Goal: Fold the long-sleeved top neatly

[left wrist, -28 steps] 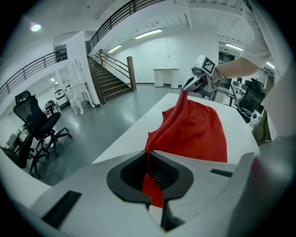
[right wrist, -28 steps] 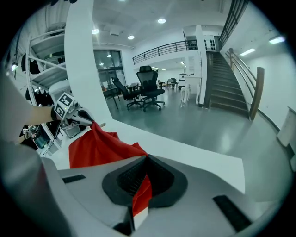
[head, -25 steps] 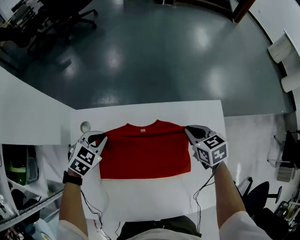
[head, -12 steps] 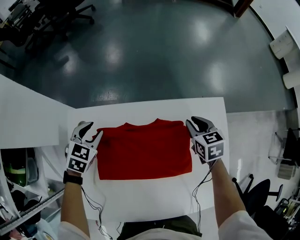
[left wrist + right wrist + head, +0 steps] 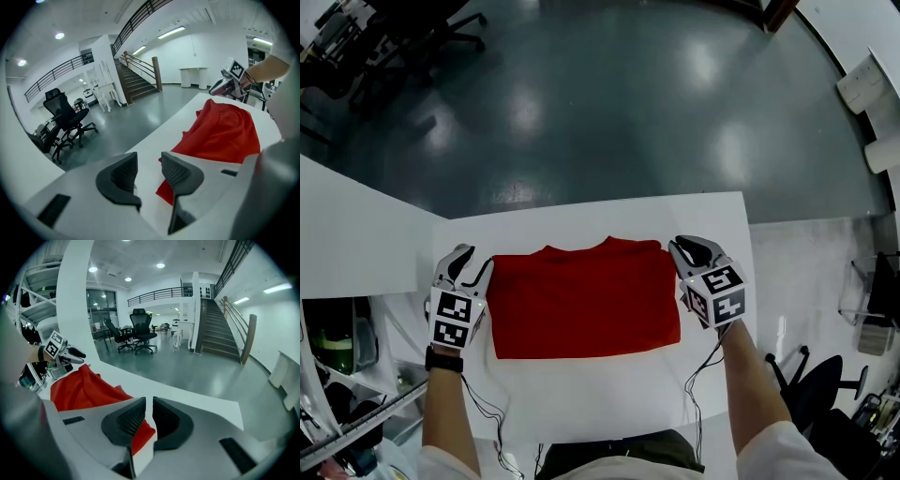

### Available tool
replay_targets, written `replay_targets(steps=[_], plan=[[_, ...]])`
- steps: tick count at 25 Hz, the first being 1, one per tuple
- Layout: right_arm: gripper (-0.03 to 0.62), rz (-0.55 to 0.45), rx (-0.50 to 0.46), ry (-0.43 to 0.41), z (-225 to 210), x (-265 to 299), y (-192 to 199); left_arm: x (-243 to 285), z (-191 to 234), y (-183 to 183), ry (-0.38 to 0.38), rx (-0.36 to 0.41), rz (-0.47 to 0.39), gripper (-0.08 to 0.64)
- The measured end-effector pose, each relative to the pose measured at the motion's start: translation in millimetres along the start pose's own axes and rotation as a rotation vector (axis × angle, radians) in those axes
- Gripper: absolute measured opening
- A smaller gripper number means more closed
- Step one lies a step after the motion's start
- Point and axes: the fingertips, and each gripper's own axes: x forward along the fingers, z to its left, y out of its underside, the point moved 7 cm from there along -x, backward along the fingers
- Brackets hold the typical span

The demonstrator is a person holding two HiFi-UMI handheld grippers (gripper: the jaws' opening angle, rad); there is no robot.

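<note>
The red long-sleeved top (image 5: 581, 300) lies folded into a rectangle on the white table (image 5: 591, 403), neckline at the far edge. My left gripper (image 5: 473, 262) stands just off its left edge, open. Its jaws have just been opening, then closing a little, and nothing is between them (image 5: 149, 168); the red top (image 5: 225, 131) lies beside the right jaw. My right gripper (image 5: 682, 251) sits at the top's far right corner. Its jaws (image 5: 149, 416) opened and have just been closing to a narrow gap. The red cloth (image 5: 79, 390) shows under them, not pinched.
Grey polished floor lies beyond the table's far edge. Office chairs (image 5: 441, 28) stand far left, and another chair (image 5: 825, 394) at the right. A second white table (image 5: 356, 225) and shelving (image 5: 337, 356) adjoin on the left. Cables (image 5: 483, 422) hang from my left wrist. A staircase (image 5: 213, 329) rises behind.
My left gripper let go of the top's left corner and drew away to the left. My right gripper's jaws parted at the right corner. The top settled flat.
</note>
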Motion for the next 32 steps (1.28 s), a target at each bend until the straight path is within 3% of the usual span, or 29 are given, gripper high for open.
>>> replay_targets(steps=[9, 17, 23, 32], plan=[[0.060, -0.038, -0.010, -0.008, 7, -8, -4, -11, -13, -2, 0.019, -0.028, -0.025, 0.166], [0.103, -0.083, -0.041, -0.045, 22, -25, -11, -36, -34, -5, 0.073, -0.059, -0.085, 0.169], [0.147, -0.146, -0.076, -0.086, 40, -54, -19, -68, -57, -12, 0.123, -0.107, -0.168, 0.184], [0.166, -0.237, -0.127, -0.120, 70, -117, -31, -132, -90, -38, 0.130, -0.150, -0.307, 0.201]])
